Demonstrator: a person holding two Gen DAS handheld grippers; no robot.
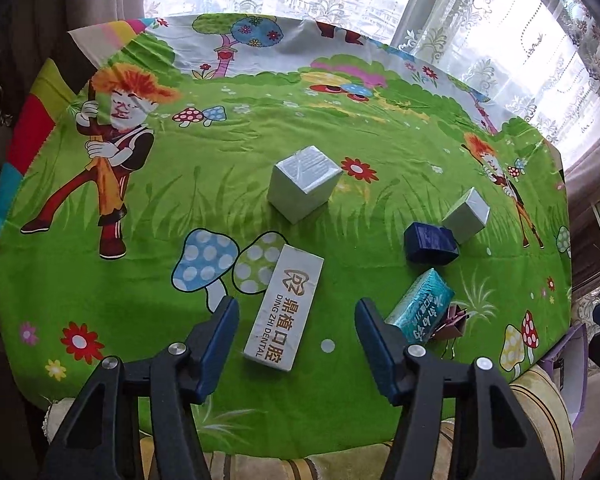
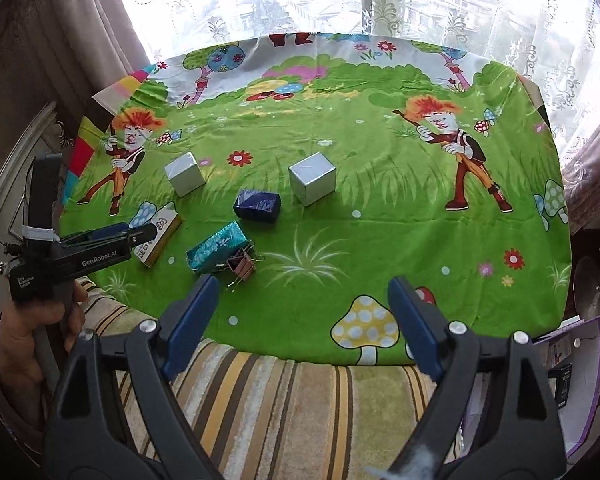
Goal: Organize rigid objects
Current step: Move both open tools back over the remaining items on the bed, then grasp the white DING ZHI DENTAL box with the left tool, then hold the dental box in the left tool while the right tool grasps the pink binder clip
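Observation:
My left gripper (image 1: pixel 296 320) is open, its fingers either side of a white dental box (image 1: pixel 286 306) lying flat on the green cartoon cloth (image 1: pixel 140 280). To its right lie a teal box (image 1: pixel 420 306), pink binder clips (image 1: pixel 456 322), a navy box (image 1: pixel 431 243) and a small silver cube (image 1: pixel 466 214). A larger silver cube (image 1: pixel 303 188) stands further off. My right gripper (image 2: pixel 300 312) is open and empty over the cloth's near edge. The right wrist view shows the left gripper (image 2: pixel 116 236) over the white box (image 2: pixel 160 236), the teal box (image 2: pixel 216 250), clips (image 2: pixel 242 266), navy box (image 2: pixel 257 205) and both cubes (image 2: pixel 312 178) (image 2: pixel 185 174).
A striped cushion (image 2: pixel 280 408) lies under the cloth's near edge. Lace curtains and a window (image 2: pixel 340 0) stand behind the table. A purple-edged box (image 2: pixel 572 360) sits at the right, off the cloth.

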